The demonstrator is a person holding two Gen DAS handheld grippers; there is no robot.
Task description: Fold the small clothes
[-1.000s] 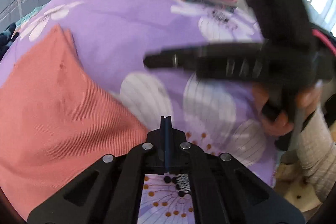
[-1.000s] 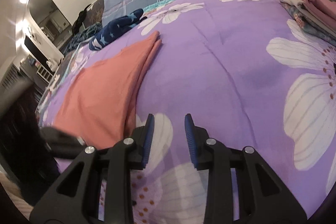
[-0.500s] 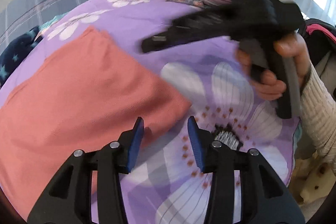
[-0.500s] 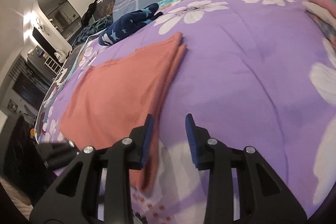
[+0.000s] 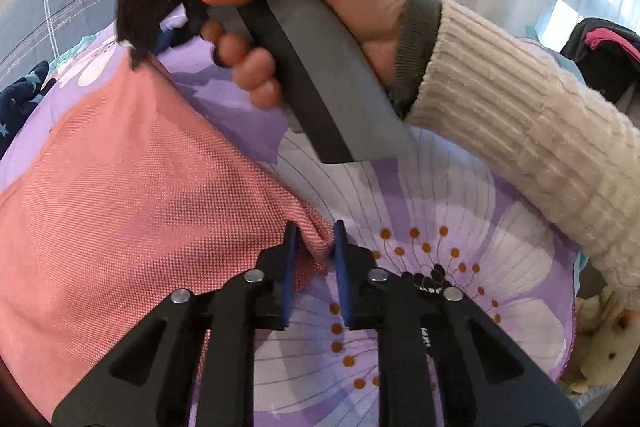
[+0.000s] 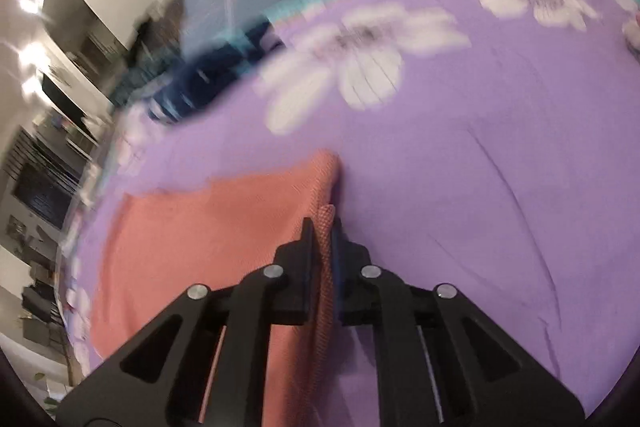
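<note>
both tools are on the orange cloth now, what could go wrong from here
The left tool has only a small bunched corner of the orange cloth between fingers that look not fully closed, so it may slip out when lifted. The right tool pinches a thin ridge of the edge and might catch just one layer, skewing the fold. The right hand crosses above the cloth and could drag it.

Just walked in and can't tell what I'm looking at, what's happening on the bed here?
A person holding a gripper in each hand is folding a coral garment spread on a purple floral bedspread. The right gripper is pinched shut on a raised fold at one edge of the cloth. The left gripper has the near corner bunched between its fingers, which show a gap, so it looks not quite closed. The fold itself has not been carried over yet.
</note>
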